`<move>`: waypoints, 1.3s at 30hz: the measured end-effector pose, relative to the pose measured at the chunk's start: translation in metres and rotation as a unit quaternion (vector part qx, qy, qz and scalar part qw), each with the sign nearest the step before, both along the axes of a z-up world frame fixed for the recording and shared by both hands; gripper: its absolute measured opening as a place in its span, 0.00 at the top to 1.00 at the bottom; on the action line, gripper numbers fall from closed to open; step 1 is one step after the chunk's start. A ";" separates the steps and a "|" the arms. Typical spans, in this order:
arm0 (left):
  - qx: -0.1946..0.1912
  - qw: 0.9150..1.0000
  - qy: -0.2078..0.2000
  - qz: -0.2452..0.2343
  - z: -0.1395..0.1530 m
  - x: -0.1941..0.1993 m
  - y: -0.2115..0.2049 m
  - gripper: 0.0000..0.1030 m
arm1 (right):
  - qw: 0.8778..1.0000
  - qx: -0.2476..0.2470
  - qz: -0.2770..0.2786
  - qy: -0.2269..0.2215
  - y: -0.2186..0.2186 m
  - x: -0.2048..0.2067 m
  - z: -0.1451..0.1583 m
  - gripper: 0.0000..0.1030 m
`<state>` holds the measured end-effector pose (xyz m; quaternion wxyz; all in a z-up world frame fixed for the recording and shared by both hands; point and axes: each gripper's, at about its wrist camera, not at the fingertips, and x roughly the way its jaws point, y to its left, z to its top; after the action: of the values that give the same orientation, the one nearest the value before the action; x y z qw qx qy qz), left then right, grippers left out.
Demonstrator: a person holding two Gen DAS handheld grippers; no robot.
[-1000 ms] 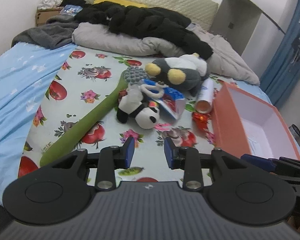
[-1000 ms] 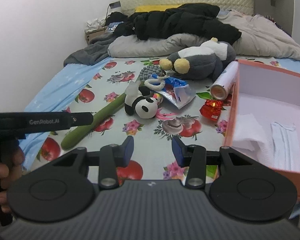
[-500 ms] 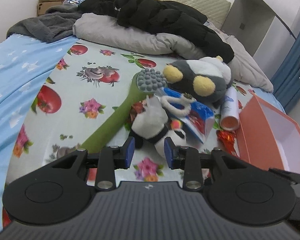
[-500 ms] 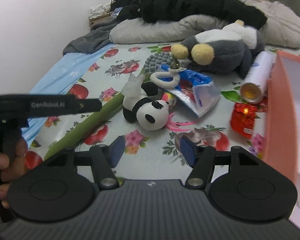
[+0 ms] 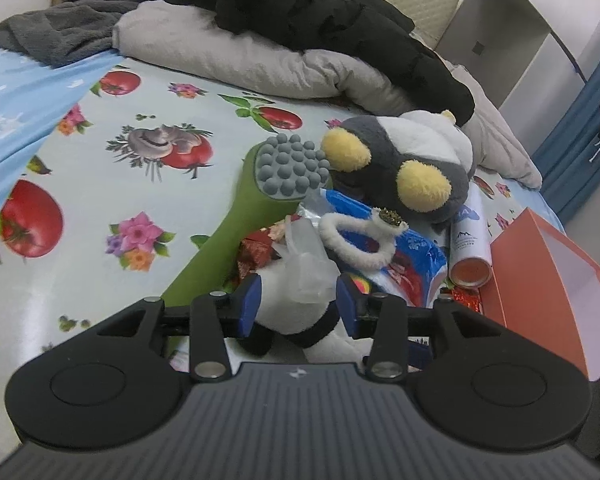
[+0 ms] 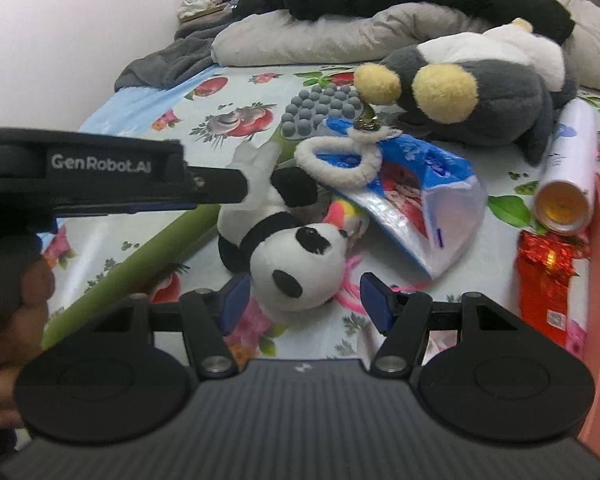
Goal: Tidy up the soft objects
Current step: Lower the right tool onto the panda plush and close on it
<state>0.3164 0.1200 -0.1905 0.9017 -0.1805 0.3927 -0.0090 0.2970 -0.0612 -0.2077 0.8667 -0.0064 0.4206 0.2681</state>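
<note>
So far nothing looks sorted: the soft things lie heaped at mid-frame on the fruit-print bedsheet [image 5: 100,168], and the orange box [image 5: 540,280] at the right edge shows only bare wall. The left gripper [image 5: 298,306], fingers spread, brackets the panda plush [image 5: 296,308] low in its view without clamping it, as far as I can tell. The right gripper [image 6: 304,300], also released, frames the panda's head [image 6: 300,264]. The grey penguin plush [image 6: 480,92] in the upper right, the white fuzzy ring [image 6: 340,160] and the green massage stick [image 5: 236,216] appear untouched. Judging by this, the first pickup is only beginning.
</note>
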 end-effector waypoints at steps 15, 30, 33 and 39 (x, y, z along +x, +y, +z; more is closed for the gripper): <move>0.002 1.000 -0.002 -0.012 -0.011 0.016 -0.013 0.71 | 1.000 -0.010 0.014 -0.009 0.010 0.006 -0.011 0.44; 0.009 1.000 -0.029 -0.002 0.016 -0.022 -0.015 0.84 | 0.999 -0.033 0.011 -0.030 0.000 -0.027 0.014 0.47; 0.008 0.999 -0.034 0.000 0.024 -0.038 -0.016 0.84 | 0.999 -0.036 0.006 -0.032 -0.005 -0.040 0.020 0.47; 0.002 0.999 -0.035 0.002 0.032 -0.077 -0.021 0.84 | 0.998 -0.046 -0.009 -0.031 -0.019 -0.071 0.029 0.47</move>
<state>0.2398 0.0987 -0.1584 0.9155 -0.1789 0.3602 -0.0124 0.2261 -0.0802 -0.1785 0.8805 -0.0510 0.4052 0.2408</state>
